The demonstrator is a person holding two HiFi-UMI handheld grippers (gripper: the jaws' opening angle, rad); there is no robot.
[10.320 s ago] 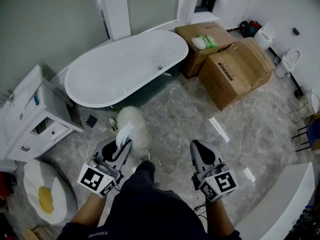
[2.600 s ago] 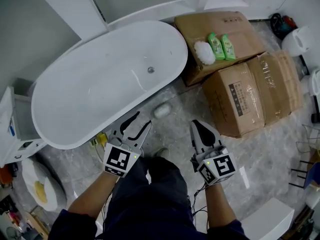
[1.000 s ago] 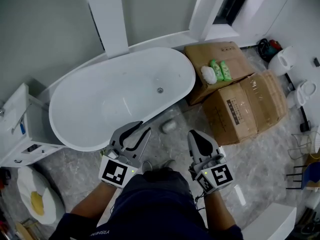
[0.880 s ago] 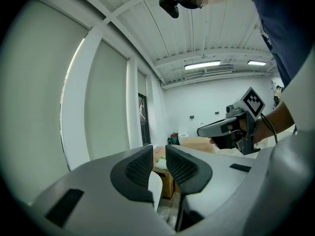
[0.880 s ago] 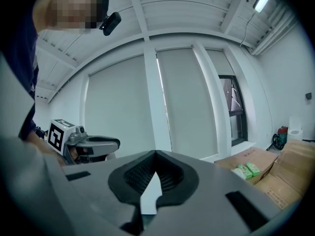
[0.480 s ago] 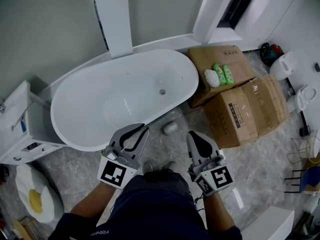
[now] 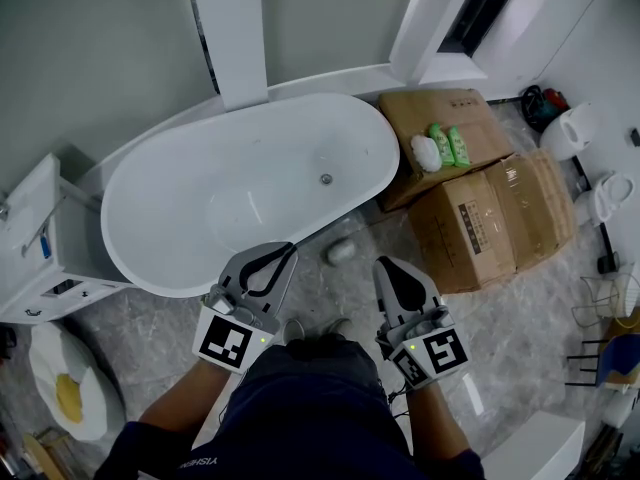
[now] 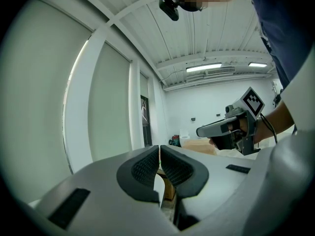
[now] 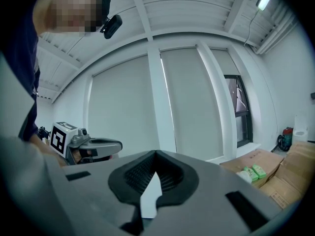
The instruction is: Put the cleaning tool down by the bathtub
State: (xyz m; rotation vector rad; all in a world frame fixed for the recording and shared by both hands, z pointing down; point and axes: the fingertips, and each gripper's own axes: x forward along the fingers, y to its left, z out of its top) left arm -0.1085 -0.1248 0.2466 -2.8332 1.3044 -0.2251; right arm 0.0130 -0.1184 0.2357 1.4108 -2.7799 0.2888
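Left hand-held gripper (image 7: pixel 288 250): jaws have just been closing. In its own view (image 8: pixel 159 149) the ribbed pads now meet at the tips with nothing between them. It sits low over the near rim of the bathtub (image 7: pixel 150 268), marker cube towards the person.

Right hand-held gripper (image 7: pixel 386 266): also closed and empty, pads together in its own view (image 9: pixel 155 154). It's beside the left one, well apart from it, over the floor (image 7: pixel 150 333).

Both point away from the person, towards the tub side of the room.

Cleaning tool (image 7: pixel 340 252): held by neither. It's a small pale grey-white lump on the marbled floor, just beside the tub's right end. That puts it between the tub and the nearer cardboard box (image 7: pixel 500 218), ahead of the two gripper tips and between them. Too small to say whether it touches the tub.

Tub is white, oval, drain (image 7: pixel 326 179) visible.

Second cardboard box (image 7: pixel 430 118) stands behind the first, against the tub's far end. On top of it: a white fluffy item (image 7: pixel 425 152) and two green packs (image 7: pixel 447 144) side by side.

White cabinet (image 7: pixel 40 238) is at the tub's left end.
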